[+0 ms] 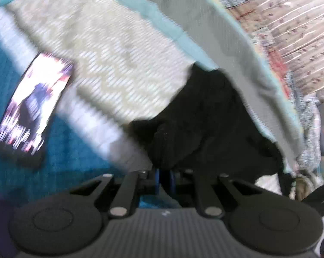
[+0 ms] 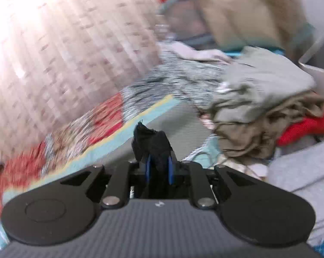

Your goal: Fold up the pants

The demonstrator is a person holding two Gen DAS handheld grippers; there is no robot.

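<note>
The black pants (image 1: 205,116) hang bunched in front of my left gripper (image 1: 164,175), lifted above the bed. The left gripper is shut on a fold of the black fabric, its blue pads nearly together. In the right wrist view my right gripper (image 2: 159,167) is shut on another tuft of the black pants (image 2: 151,142), which sticks up between its blue pads. Both views are blurred by motion. The rest of the garment between the two grippers is hidden.
A phone (image 1: 32,109) with a lit screen lies on the teal bedspread (image 1: 60,157) at left. A beige and grey blanket (image 1: 110,49) covers the bed. A pile of grey, tan and red clothes (image 2: 269,111) sits at right. A patterned curtain (image 2: 54,53) hangs behind.
</note>
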